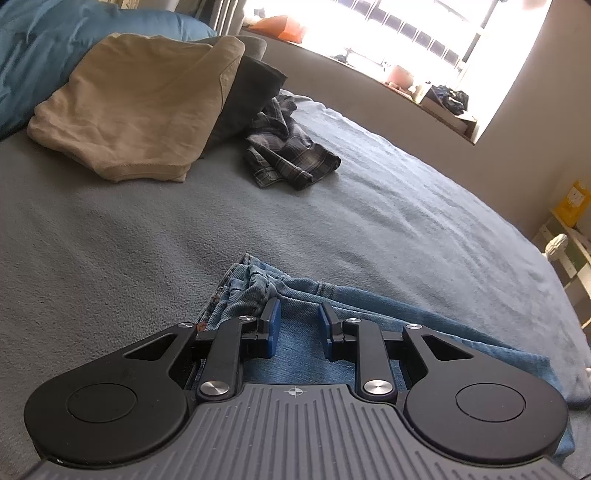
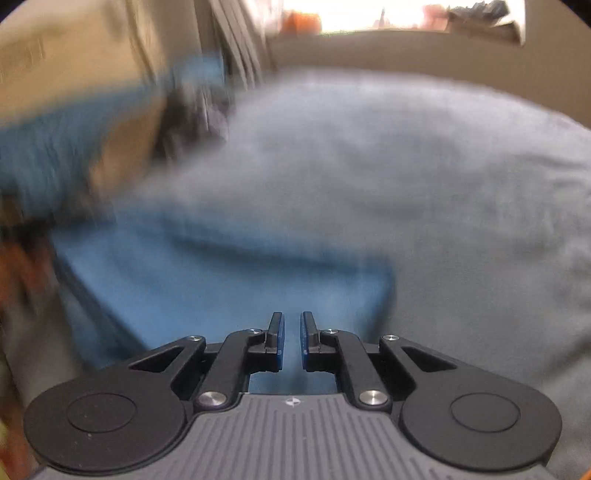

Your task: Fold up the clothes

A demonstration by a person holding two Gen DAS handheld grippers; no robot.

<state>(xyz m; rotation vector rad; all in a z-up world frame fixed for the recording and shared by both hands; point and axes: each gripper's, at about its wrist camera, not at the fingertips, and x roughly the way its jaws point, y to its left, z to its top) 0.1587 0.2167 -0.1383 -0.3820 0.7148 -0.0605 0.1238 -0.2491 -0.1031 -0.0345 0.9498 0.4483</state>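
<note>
Surface: grey-blue fleece blanket (image 1: 388,206) over a bed, bright window (image 1: 388,33) behind; right wrist view is motion-blurred.
Far left: blue pillow (image 1: 44,55) at the head of the bed.
Left, rear: folded tan garment (image 1: 136,103) lies on a dark grey folded garment (image 1: 255,88); a crumpled plaid shirt (image 1: 288,155) sits just beside them, not yet folded.
Centre, near: jeans (image 1: 295,295) lie on the blanket directly under the left gripper (image 1: 299,325), hem or waistband end bunched beside its left pad.
Left gripper: jaws part-way apart, denim lying in the gap; pads do not visibly press it, so I read it as released.
Right gripper (image 2: 292,339): jaws nearly together, only a narrow slit, nothing between the pads; blue fabric (image 2: 221,280) below it, probably the same jeans, too blurred to confirm.
Handling (judgement): denim is heavy, limp but fairly stiff at seams, not slippery, not fragile.
Hold point (judgement): pinch the thick hem or waistband seam at the corners, one gripper each.
</note>
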